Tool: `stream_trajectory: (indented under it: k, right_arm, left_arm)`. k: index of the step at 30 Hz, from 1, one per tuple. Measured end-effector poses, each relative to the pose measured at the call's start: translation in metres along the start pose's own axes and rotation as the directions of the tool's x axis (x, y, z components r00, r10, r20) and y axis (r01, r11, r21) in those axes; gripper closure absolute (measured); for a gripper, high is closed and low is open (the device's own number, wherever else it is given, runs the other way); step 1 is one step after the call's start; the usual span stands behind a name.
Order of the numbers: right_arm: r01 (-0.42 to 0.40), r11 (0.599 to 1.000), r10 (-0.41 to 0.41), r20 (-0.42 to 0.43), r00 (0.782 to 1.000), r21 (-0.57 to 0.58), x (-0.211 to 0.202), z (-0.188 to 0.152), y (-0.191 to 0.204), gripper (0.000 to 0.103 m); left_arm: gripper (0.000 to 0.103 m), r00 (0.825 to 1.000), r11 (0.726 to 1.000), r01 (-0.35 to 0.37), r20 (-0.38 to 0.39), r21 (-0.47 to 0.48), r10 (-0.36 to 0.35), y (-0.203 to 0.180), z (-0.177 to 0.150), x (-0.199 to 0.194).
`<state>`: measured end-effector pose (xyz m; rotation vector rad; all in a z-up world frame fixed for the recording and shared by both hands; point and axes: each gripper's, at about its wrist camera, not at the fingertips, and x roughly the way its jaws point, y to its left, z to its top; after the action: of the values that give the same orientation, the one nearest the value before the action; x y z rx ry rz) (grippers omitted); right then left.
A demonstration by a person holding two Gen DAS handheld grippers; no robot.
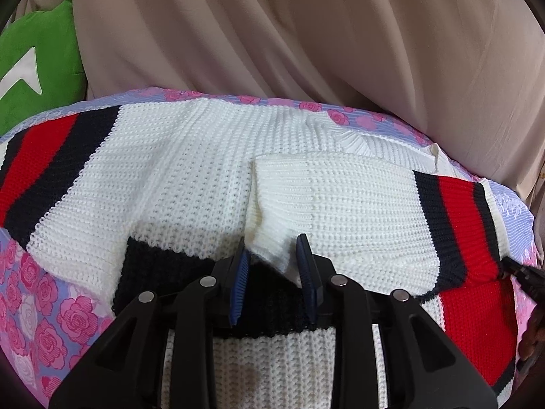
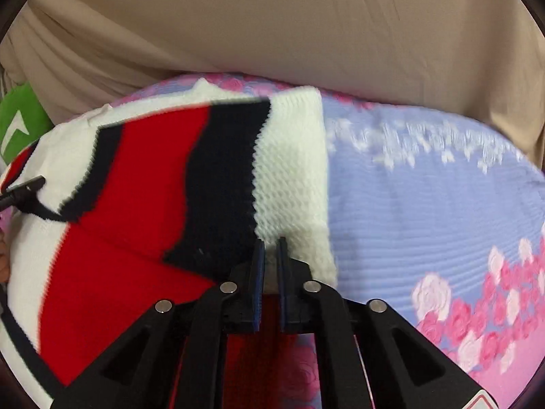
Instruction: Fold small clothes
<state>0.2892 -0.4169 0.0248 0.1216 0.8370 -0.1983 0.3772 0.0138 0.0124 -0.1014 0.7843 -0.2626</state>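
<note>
The jaws of the right gripper [image 2: 269, 248] were clenched at the sweater [image 1: 190, 177] edge, those of the left gripper [image 1: 272, 248] stood apart around a white knit fold, the garment spread on the floral bedsheet [image 2: 425, 204].

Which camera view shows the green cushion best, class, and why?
The left wrist view: the green cushion fills the upper left corner, its white arrow-like mark sharp, beside the beige drape. The right wrist view shows only a small, blurred piece of it at the left edge, behind the striped sweater.
</note>
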Motion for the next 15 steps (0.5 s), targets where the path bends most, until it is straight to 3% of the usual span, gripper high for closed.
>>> stream_trajectory:
  k: [4,7,13,15]
  right_arm:
    - [0.003,0.996,-0.004,0.011,1.0,0.09,-0.02,-0.002,-0.004,0.098]
    - [0.006,0.997,-0.008,0.023,1.0,0.075,-0.044,-0.013,0.014,0.093]
    - [-0.128,0.992,0.128,-0.018,0.992,-0.004,-0.072,-0.063,0.074,0.09]
    - [-0.16,0.987,0.16,-0.04,0.986,-0.015,-0.077,-0.076,0.087,0.089]
  left_arm:
    - [0.075,1.0,0.999,-0.006,0.02,-0.042,0.006,0.008,-0.001,-0.005]
    - [0.076,1.0,0.995,0.014,0.027,-0.103,-0.011,0.024,-0.007,-0.016]
    - [0.076,0.998,0.988,0.054,0.026,-0.145,-0.051,0.07,-0.033,-0.061]
    - [0.062,0.999,0.985,0.01,0.039,-0.173,-0.004,0.095,-0.036,-0.08]
